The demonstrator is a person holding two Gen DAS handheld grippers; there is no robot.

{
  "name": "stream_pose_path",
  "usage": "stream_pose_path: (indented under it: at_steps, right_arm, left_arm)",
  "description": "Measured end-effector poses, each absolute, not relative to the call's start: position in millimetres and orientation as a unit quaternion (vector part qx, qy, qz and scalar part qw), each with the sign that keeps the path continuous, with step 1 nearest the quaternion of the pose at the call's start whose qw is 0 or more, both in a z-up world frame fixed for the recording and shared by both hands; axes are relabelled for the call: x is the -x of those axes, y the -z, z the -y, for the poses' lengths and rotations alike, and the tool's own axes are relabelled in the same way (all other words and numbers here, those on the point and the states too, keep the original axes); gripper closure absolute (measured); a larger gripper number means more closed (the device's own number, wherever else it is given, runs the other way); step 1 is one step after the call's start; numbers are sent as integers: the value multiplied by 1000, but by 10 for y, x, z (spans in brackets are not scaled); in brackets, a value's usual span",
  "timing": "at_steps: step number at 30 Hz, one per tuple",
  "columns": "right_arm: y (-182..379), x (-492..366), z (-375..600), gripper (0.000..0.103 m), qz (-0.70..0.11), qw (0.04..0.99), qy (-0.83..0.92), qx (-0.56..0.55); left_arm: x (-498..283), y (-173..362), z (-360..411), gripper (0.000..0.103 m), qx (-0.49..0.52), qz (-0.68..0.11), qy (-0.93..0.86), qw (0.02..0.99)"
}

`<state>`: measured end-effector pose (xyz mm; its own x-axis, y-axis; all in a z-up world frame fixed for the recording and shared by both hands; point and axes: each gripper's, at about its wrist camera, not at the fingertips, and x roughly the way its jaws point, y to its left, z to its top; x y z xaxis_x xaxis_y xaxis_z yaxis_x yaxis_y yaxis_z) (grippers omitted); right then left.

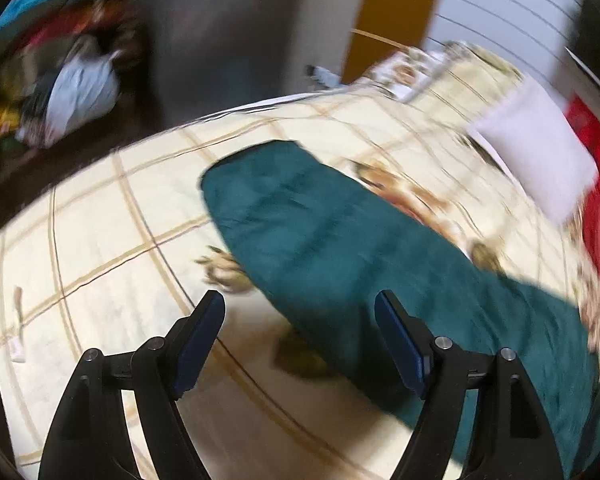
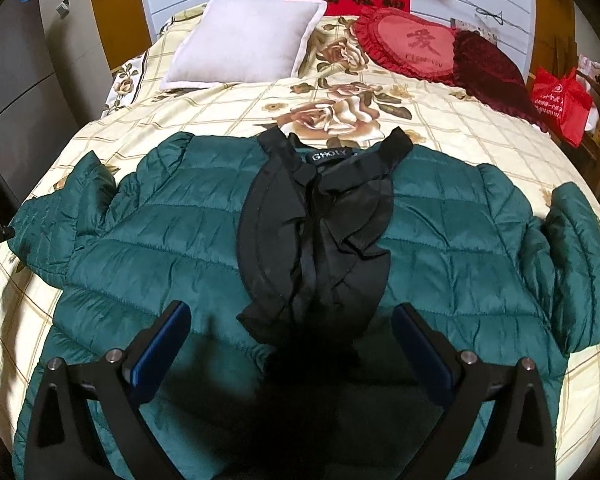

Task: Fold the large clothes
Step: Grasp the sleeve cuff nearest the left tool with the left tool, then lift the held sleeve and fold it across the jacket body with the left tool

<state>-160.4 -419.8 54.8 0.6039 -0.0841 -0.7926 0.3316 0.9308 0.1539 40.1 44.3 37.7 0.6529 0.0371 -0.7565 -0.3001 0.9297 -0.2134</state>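
Note:
A dark green quilted jacket [image 2: 172,240] lies spread flat on the bed, back up, with its black hood [image 2: 316,232] folded down over the middle. Both sleeves stretch out to the sides. My right gripper [image 2: 292,320] is open and empty, hovering above the jacket's lower middle. In the left wrist view, which is blurred, one green sleeve [image 1: 320,232] runs across the bedspread. My left gripper [image 1: 300,312] is open and empty, just above the near edge of that sleeve.
The bed has a cream checked bedspread with roses [image 2: 340,116]. A white pillow [image 2: 248,44] and red heart cushions [image 2: 424,44] lie at the head. A red bag [image 2: 560,96] stands at right. A grey cabinet [image 1: 220,36] and piled clothes [image 1: 72,88] are beside the bed.

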Motion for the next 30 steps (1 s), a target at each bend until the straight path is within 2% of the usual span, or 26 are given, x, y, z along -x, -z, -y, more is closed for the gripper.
stream_pose_path:
  at_steps: [3,13,14,16,17,18,19,22,30]
  right_arm:
    - [-543,1592,4184,1,-433,883,114,-144]
    - [-552,1535,4053,1,-440,883,96,-133]
    - [-543,1521,4051,1,-441,882,96,-132]
    - [-524,1517,4049,1,-445,880,96,-132]
    - [-518,1515,4048,1,-447,879,96,-133]
    - [-515,1524,4048,1,-448,879,96,-135]
    - [-513,1528,4050,1,-448,879,96,-136]
    - [-527,1553,4052,1,-446,879,97,-138]
    - [-639,1741,4040,1,-440,881,96,-143]
  left_arm:
    - [-593,-267,-676,36,195,-414,-126,880]
    - [-980,-104,-788,37,179,-426,-143,875]
    - [-983,-106,-785,39,179,-422,-139,878]
    - [-989,-102,-798,70,198,-412,-112,882]
    - [-983,-97,-814,72,211,-412,-104,880]
    - [-959,-102,-841,81,230,-409,-92,878]
    - [-942,-116,-852,86,243,-408,-81,876]
    - [-802,-231,-844,88,268,-399,-44,876]
    - [-245,-828,-334,88,229,-357,37,905]
